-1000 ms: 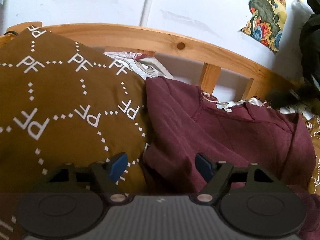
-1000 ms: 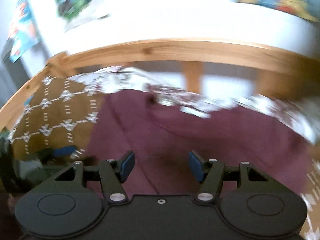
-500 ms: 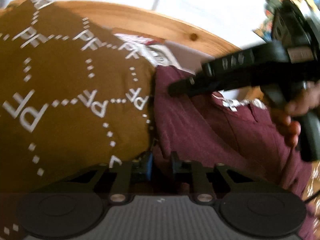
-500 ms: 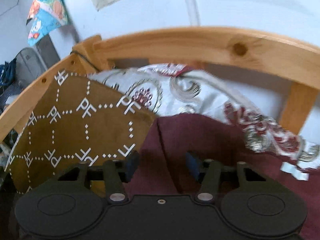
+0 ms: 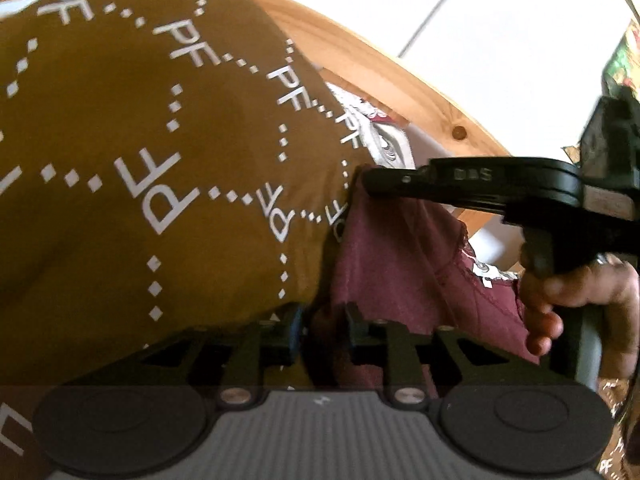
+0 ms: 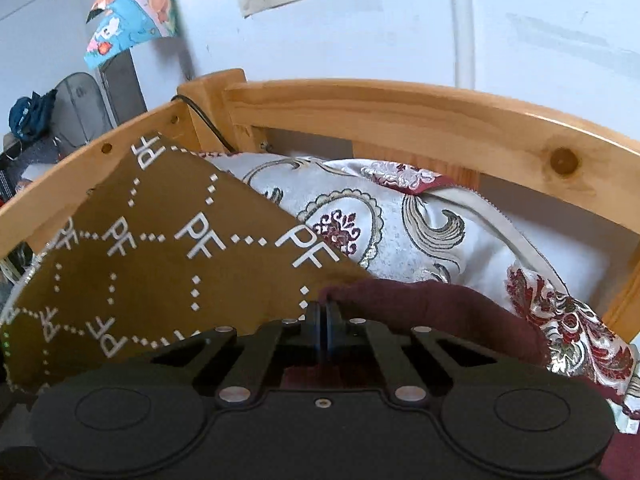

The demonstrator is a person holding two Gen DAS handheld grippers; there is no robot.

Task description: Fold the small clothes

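Observation:
A maroon garment (image 5: 404, 264) lies on the bed beside a brown cloth printed with white "PF" letters (image 5: 152, 152). My left gripper (image 5: 320, 330) is shut on the garment's near left edge, with fabric bunched between the fingers. My right gripper (image 6: 323, 322) is shut on the garment's far left corner (image 6: 420, 304). In the left wrist view the right gripper (image 5: 372, 180) reaches in from the right, held by a hand (image 5: 576, 304), its tip at the garment's upper corner.
A wooden bed rail (image 6: 420, 116) curves behind the cloths, against a white wall with posters (image 6: 132, 12). A patterned silver and red pillow (image 6: 400, 224) lies behind the garment. The brown cloth (image 6: 152, 264) covers the left side.
Both grippers went from open to shut on the maroon garment's left edge. The right gripper swung left to the garment's far corner, and the left one moved in closer.

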